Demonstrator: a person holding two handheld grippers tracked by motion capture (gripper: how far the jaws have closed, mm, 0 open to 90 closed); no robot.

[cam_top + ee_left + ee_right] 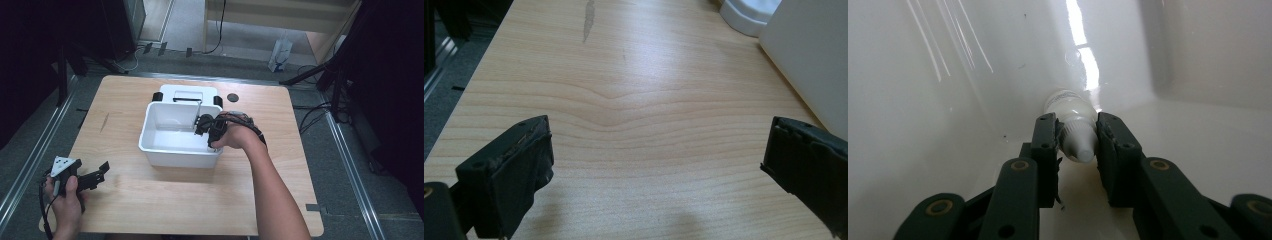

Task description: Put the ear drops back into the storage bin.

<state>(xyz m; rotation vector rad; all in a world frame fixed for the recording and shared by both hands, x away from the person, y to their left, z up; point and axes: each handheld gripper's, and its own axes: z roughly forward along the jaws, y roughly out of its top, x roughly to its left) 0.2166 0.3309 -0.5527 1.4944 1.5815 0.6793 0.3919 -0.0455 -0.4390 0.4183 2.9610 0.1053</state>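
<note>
Two jaws of our right gripper [1077, 145] pinch a small white bottle [1074, 125] inside the white bin [150, 142]. Held near its smooth tip, we judge it could slip. Our left gripper [656, 165] gapes wide, holding nothing, near the table's [175, 200] left edge.

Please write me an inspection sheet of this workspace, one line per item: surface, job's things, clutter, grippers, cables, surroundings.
Surface: wooden table, a dark streak near its left side.
Job's things: white tub at the table's middle; small white bottle lying inside it.
Clutter: white box with black corners behind the tub; small black disc beside it.
Grippers: right gripper inside the tub, jaws closed on the bottle; left gripper open over bare wood at the table's near left corner.
Cables: black cable trailing from the left gripper.
Surroundings: grey floor, dark stands, a white bag beyond the table.
</note>
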